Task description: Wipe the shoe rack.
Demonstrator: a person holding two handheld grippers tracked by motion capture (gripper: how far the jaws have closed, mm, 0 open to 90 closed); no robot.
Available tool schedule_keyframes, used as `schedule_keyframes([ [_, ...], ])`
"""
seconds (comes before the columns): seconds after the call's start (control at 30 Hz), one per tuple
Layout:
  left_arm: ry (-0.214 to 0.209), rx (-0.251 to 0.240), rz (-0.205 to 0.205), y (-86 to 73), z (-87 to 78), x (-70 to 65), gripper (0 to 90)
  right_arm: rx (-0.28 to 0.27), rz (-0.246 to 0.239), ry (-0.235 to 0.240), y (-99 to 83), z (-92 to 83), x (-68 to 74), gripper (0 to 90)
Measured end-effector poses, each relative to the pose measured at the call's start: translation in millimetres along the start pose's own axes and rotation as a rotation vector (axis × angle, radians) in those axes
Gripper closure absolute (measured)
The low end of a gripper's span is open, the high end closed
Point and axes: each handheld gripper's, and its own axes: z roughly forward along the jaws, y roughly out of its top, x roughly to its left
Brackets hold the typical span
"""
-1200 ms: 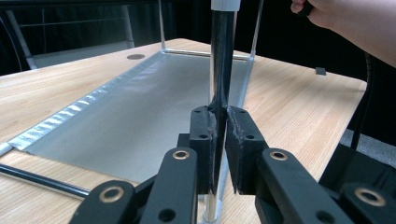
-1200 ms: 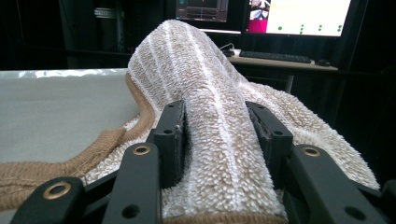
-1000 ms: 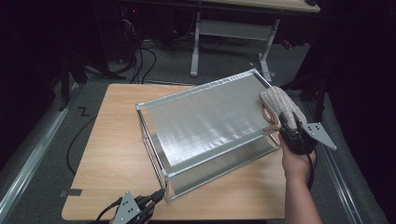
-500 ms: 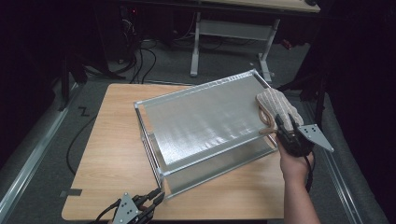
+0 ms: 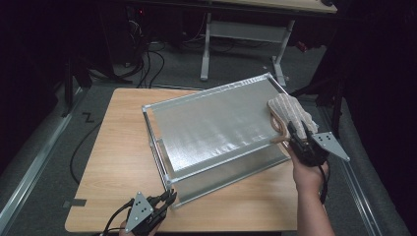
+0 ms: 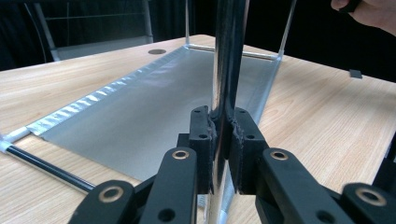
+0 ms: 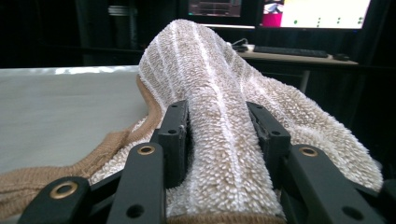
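Note:
A two-tier metal rack [image 5: 216, 123] with silver sheet shelves stands on the wooden table [image 5: 118, 142]. My left gripper [image 5: 167, 196] is at the rack's near front corner. In the left gripper view it [image 6: 223, 119] is shut on the upright corner post [image 6: 229, 56], its jaws having just closed tighter on it. A beige striped towel [image 5: 287, 110] lies bunched on the right end of the top shelf. My right gripper [image 5: 295, 129] comes in from the right, shut on a fold of the towel [image 7: 210, 60] that fills the gap between its jaws [image 7: 217, 116].
The lower shelf sheet [image 6: 154, 107] stretches away under the top one. Cables [image 5: 147, 54] and a desk frame [image 5: 246, 34] stand on the dark floor behind the table. A metal rail [image 5: 34, 167] runs along the floor on the left.

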Motion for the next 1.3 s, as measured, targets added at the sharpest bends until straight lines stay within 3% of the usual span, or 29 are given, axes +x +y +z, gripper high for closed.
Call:
schedule_keyframes([
  [0.03, 0.0, 0.0, 0.0, 0.0, 0.0, 0.0, 80.8, 0.0, 0.0, 0.0, 0.0, 0.0, 0.0, 62.6],
  [0.13, 0.003, -0.009, -0.004, -1.1, 0.0, -0.4, 80.7, -0.024, 0.001, 0.026, -3.4, -6.9, 23.8, 62.5],
  [0.17, 0.003, -0.009, -0.004, -1.1, 0.0, -0.4, 80.7, -0.024, 0.001, 0.026, -3.4, -6.9, 23.8, 62.5],
  [0.2, 0.002, -0.01, -0.003, -1.3, -0.1, -0.7, 80.7, -0.031, -0.004, 0.032, -4.1, -8.6, 31.1, 62.4],
  [0.23, 0.0, -0.01, -0.002, -1.5, -0.2, -0.8, 80.7, -0.04, -0.007, 0.058, -5.3, -12.0, 47.3, 62.3],
  [0.3, -0.001, -0.011, -0.003, -1.5, -0.2, -0.6, 80.7, -0.04, -0.008, 0.064, -5.5, -13.2, 53.0, 62.2],
  [0.33, 0.0, -0.011, -0.002, -1.6, -0.2, -0.8, 80.7, -0.044, -0.009, 0.091, -5.8, -15.5, 67.6, 61.7],
  [0.37, 0.0, -0.011, -0.002, -1.6, -0.2, -0.8, 80.7, -0.044, -0.009, 0.091, -5.8, -15.5, 67.6, 61.7],
  [0.4, -0.001, -0.011, 0.0, -1.6, -0.4, -1.0, 80.7, -0.048, -0.013, 0.124, -6.1, -17.8, 83.5, 61.2],
  [0.47, -0.001, -0.012, -0.001, -1.7, -0.4, -1.1, 80.7, -0.049, -0.013, 0.135, -6.3, -18.6, 88.5, 61.1],
  [0.5, -0.002, -0.012, -0.002, -1.7, -0.4, -1.2, 80.7, -0.061, -0.016, 0.16, -7.3, -21.2, 102.6, 60.5],
  [0.63, -0.003, -0.014, -0.001, -1.9, -0.3, -1.4, 80.8, -0.07, -0.007, 0.191, -8.5, -24.9, 118.8, 58.8],
  [0.93, -0.001, -0.02, 0.006, -2.5, 0.7, -3.0, 80.8, -0.089, -0.036, 0.343, -9.4, -42.2, 185.8, 56.5],
  [1.0, -0.001, -0.019, 0.006, -2.5, 0.7, -3.1, 80.8, -0.096, -0.046, 0.374, -9.8, -45.8, 198.9, 56.4],
  [1.03, -0.001, -0.019, 0.006, -2.5, 0.7, -3.1, 80.8, -0.096, -0.046, 0.374, -9.8, -45.8, 198.9, 56.4],
  [1.07, -0.001, -0.022, 0.005, -2.5, 0.8, -3.3, 80.8, -0.096, -0.047, 0.408, -9.5, -49.9, 211.2, 56.1],
  [1.3, 0.0, -0.022, 0.013, -2.9, 0.7, -3.1, 80.8, -0.104, -0.044, 0.474, -10.6, -59.0, 234.3, 55.0],
])
